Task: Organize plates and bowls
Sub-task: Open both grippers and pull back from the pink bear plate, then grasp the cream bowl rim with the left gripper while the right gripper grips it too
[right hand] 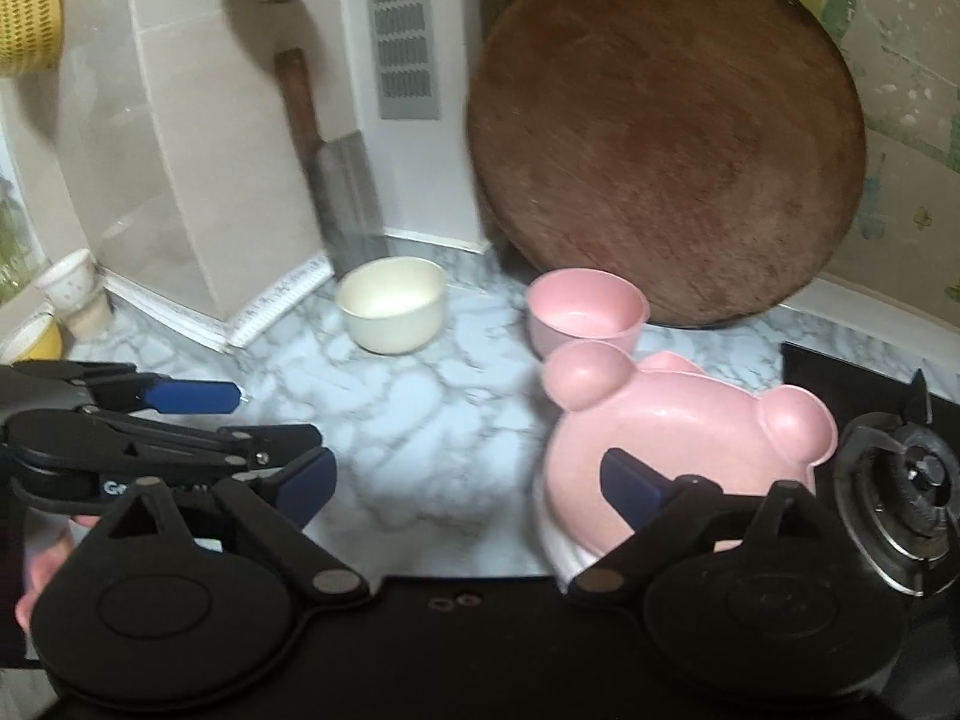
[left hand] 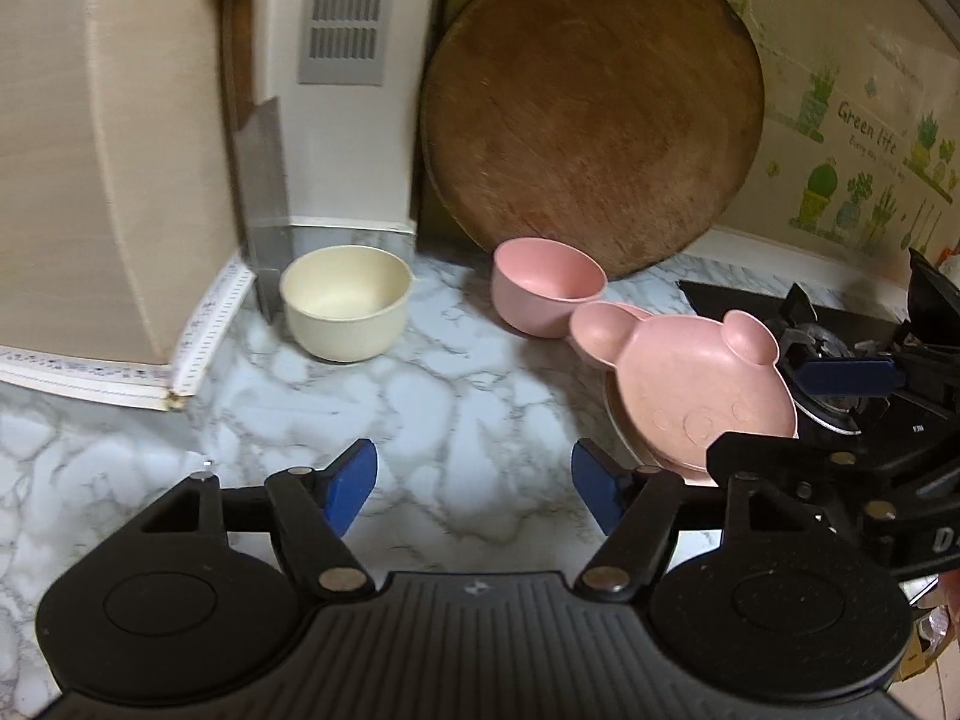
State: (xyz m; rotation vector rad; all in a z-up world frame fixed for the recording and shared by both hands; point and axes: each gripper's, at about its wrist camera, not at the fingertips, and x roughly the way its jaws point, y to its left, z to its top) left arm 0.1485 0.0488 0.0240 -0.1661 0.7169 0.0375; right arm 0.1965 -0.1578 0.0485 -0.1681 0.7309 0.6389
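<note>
Both tools are held wide apart and empty. The left tool point(left hand: 474, 492) is seen above bare marbled desk point(left hand: 372, 420). The right tool point(right hand: 468, 483) hovers with its right finger point(right hand: 630, 489) over the near rim of the bear plate point(right hand: 690, 444).

Nearest, just ahead and right of both tools, the pink bear plate is found resting on a paler plate point(right hand: 561, 546), of which only an edge is shown. It is judged light, stiff and matte, so little slip is expected; the thin near rim or an ear offers the best hold.

Just beyond it, apparently touching, the pink bowl point(left hand: 543, 288) is set; ahead and left, well apart, stands the cream bowl point(left hand: 345, 309). Both are judged light and rigid, best pinched across the wall at the rim.

Farthest, the board point(left hand: 594, 114) is leaned on the wall.
</note>
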